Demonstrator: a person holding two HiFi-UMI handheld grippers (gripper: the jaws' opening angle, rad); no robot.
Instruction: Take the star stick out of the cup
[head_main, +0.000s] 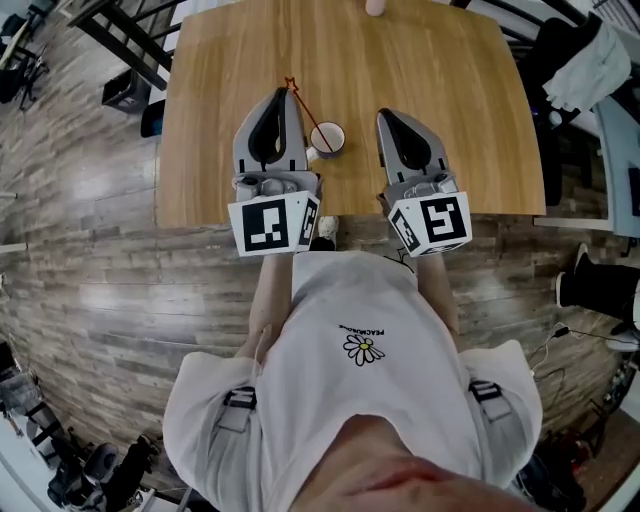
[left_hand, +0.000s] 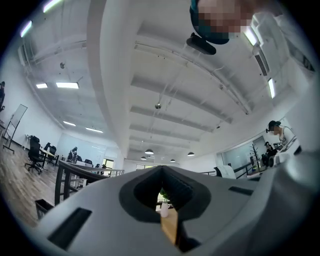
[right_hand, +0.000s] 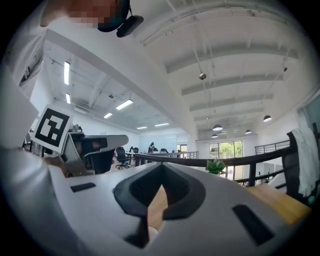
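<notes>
While each gripper view looks out at ceiling and office and shows its jaws closed tip to tip on nothing, only the head view takes in the one wooden desk (head_main: 220, 150), with the left tool (head_main: 284, 95) and right tool (head_main: 390, 116) above its near edge. Between these two tools stands one cup (head_main: 328, 139), and in it leans one star stick (head_main: 306, 112), its star just beside the left tool's tip.

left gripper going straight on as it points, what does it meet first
Probably the star stick, whose top sits right at the left gripper in the head view; height is unclear, so it might pass over.
</notes>
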